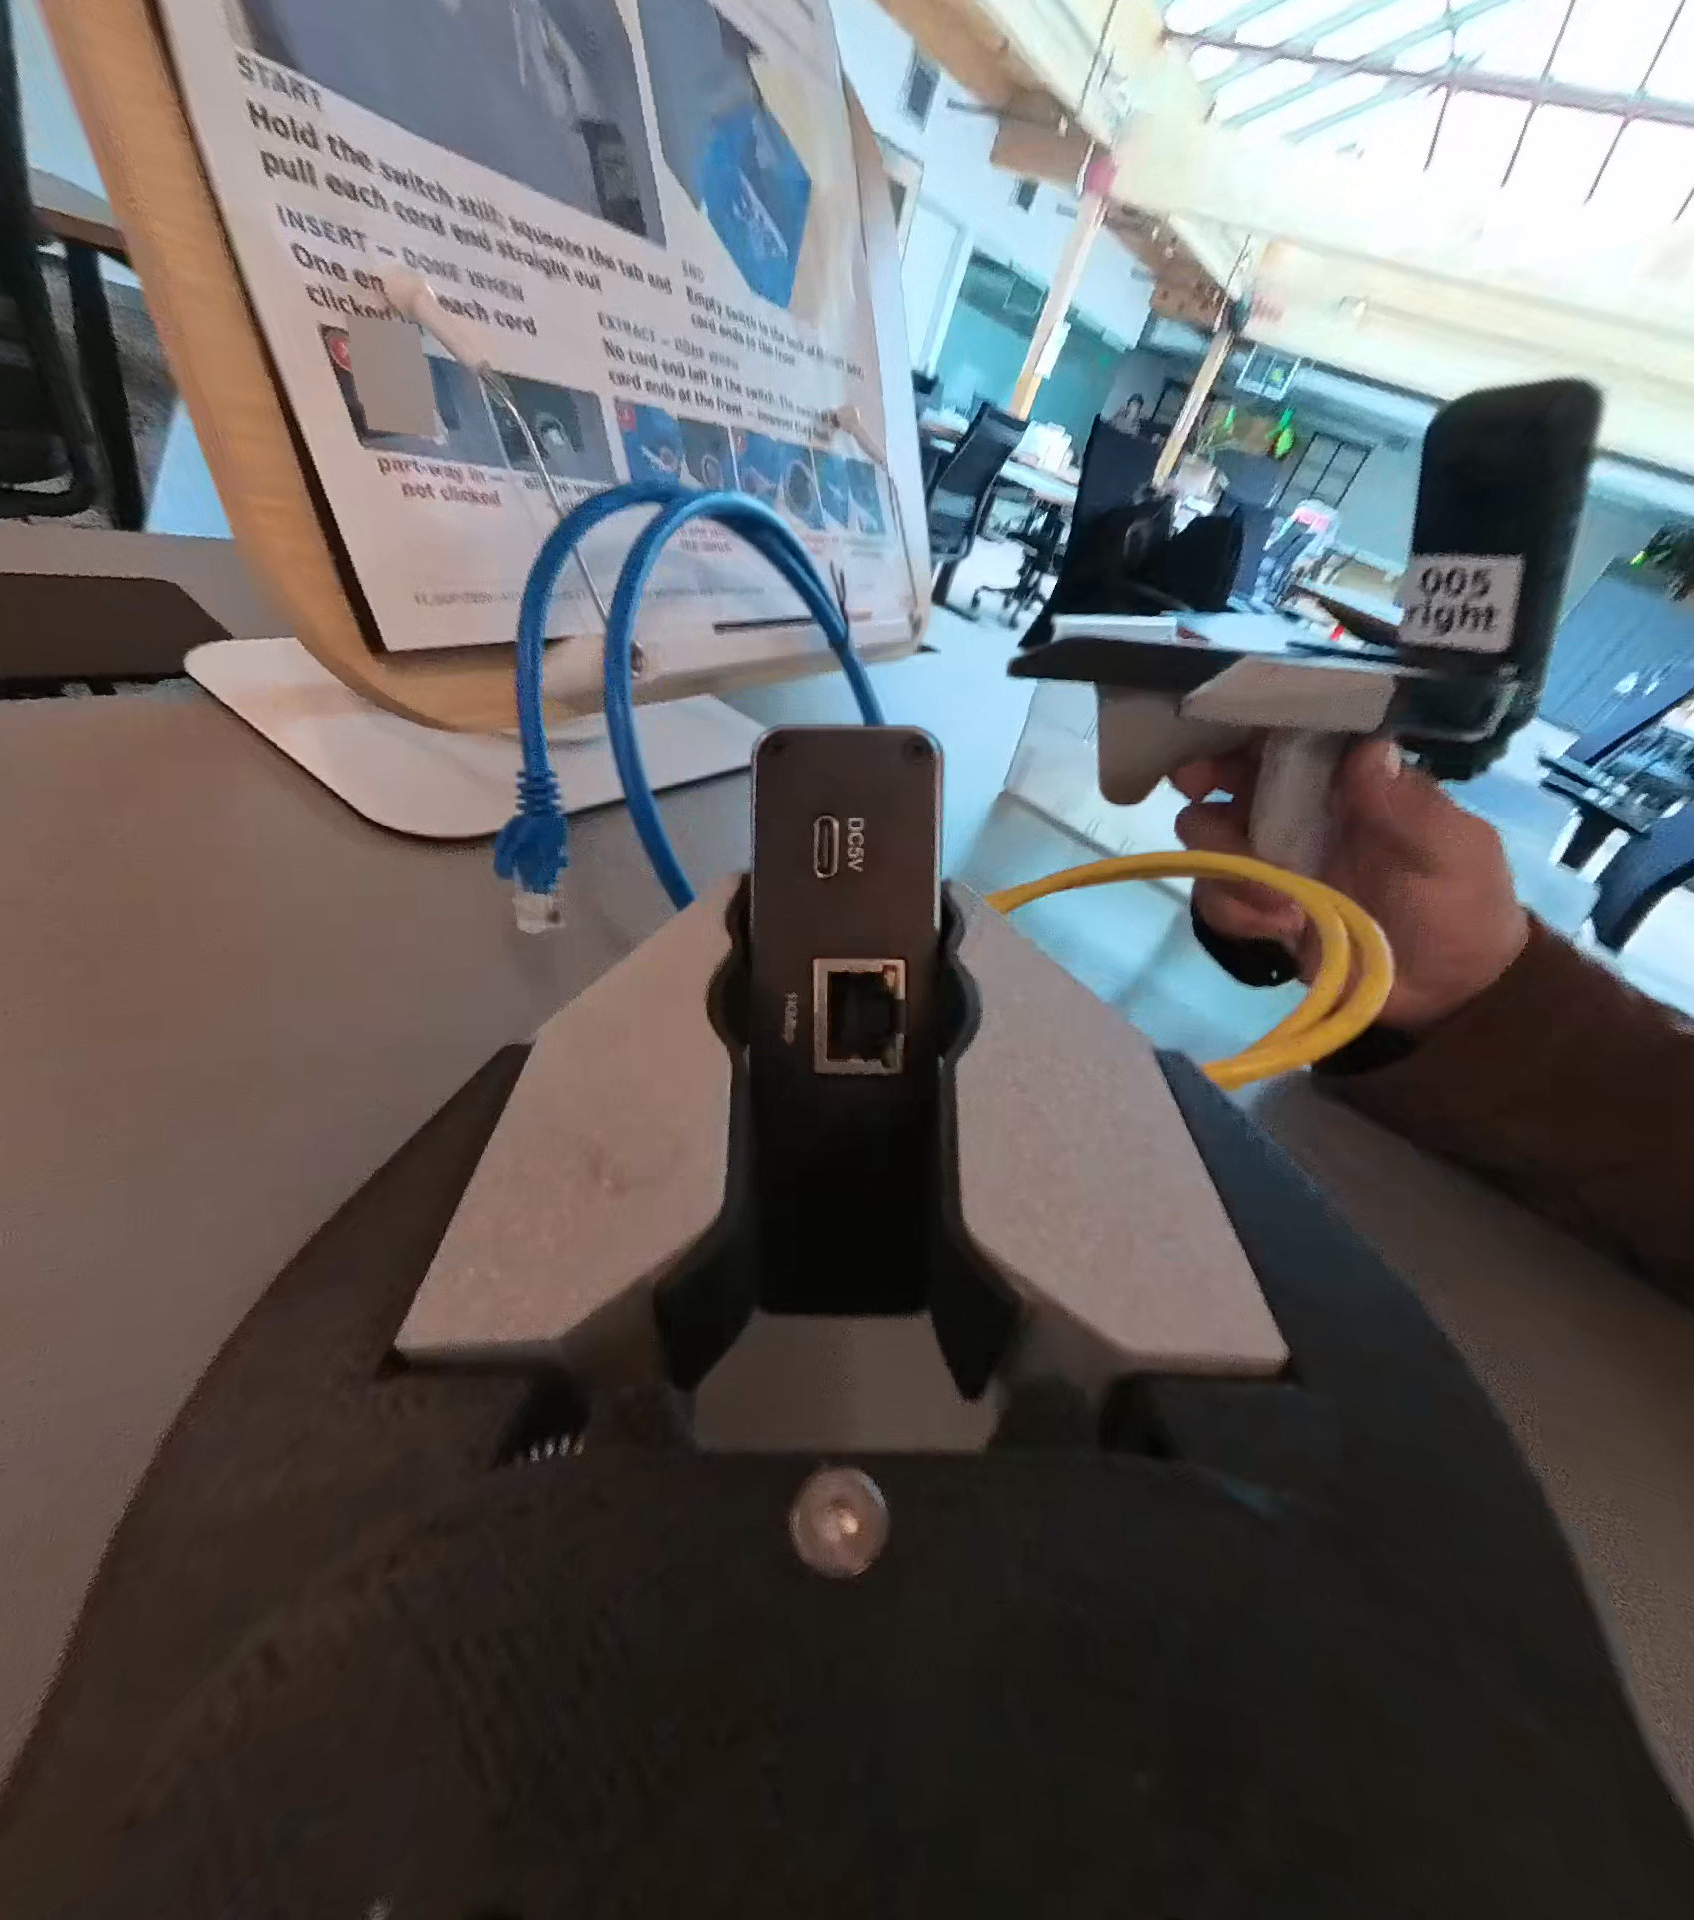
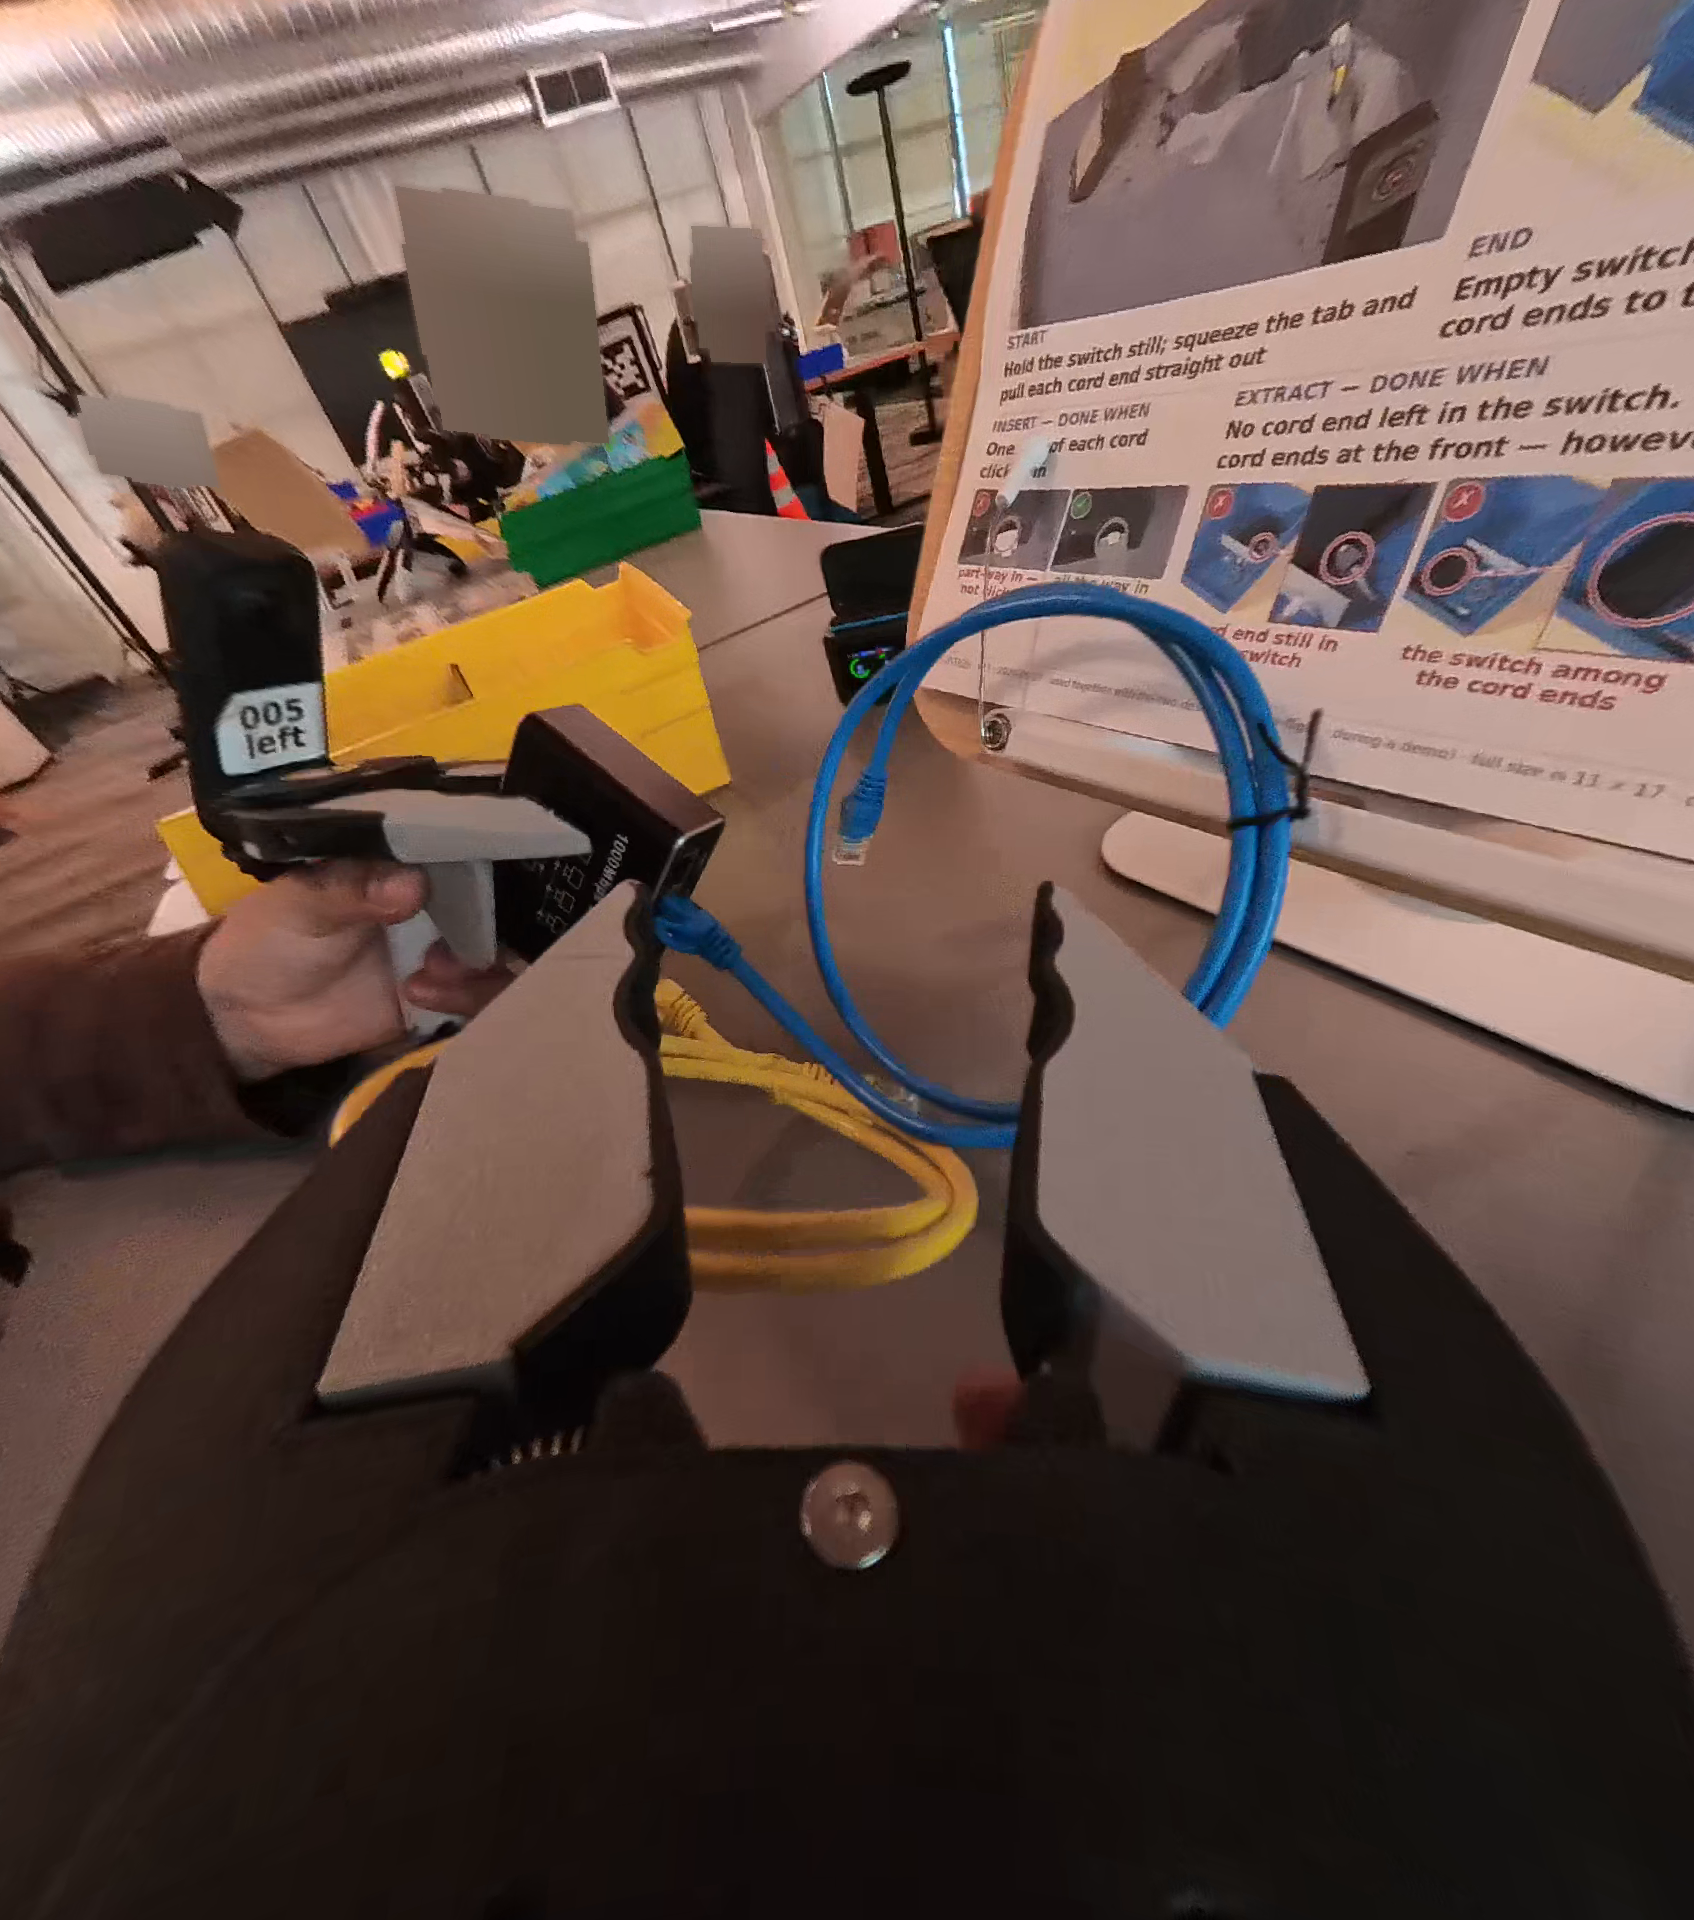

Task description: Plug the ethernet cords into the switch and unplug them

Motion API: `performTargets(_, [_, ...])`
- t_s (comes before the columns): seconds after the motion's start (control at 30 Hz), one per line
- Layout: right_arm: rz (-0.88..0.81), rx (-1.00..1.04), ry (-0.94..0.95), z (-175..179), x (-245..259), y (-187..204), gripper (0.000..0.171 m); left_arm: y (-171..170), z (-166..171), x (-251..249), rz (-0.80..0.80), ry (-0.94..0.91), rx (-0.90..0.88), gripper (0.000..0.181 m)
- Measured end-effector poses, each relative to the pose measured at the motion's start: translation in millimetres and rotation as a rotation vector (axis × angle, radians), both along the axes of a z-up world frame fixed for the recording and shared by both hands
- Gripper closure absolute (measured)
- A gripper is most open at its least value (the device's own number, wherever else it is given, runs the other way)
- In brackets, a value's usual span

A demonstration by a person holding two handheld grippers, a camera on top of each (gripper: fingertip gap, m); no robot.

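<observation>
Left gripper [image 1: 845, 997] is clamping the black ethernet switch [image 1: 848, 935] between its fingers, holding it up off the grey desk [image 1: 147, 987] w/ one end face toward the camera; an empty RJ45 port and a small oval power port are showing on that face. In the right wrist view, one end of the blue ethernet cord [image 2: 1051, 831] is sitting plugged into the switch's far end. The rest of the cord is looping up beside the switch, toward the instruction board [image 2: 1394, 416], w/ its other plug [image 1: 536, 842] dangling free. The yellow ethernet cord [image 2: 822, 1174] is lying coiled on the desk below the switch, both ends loose. Right gripper [image 2: 838, 997] is hovering just beside the switch, fingers spread apart, gripping nothing. A yellow bin [image 2: 552, 675] is sitting behind the switch.
</observation>
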State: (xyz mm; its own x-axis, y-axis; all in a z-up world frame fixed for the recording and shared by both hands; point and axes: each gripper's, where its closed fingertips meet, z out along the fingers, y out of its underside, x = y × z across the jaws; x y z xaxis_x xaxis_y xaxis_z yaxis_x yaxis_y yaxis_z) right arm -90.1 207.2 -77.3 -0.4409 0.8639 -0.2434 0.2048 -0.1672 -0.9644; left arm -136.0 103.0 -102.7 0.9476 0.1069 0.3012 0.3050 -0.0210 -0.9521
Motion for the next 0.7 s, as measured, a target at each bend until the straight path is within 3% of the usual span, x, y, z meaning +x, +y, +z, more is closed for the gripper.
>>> performTargets(0.33, [-0.116, 0.055, 0.052, 8, 3, 19, 0.100, 6, -13, 20, -0.074, 0.067, -0.113, 0.149])
performTargets(0.7, [-0.122, 0.211, 0.020, 1, 3, 3, 0.102, 13, -37, 42, -0.275, -0.317, -0.188, 0.142])
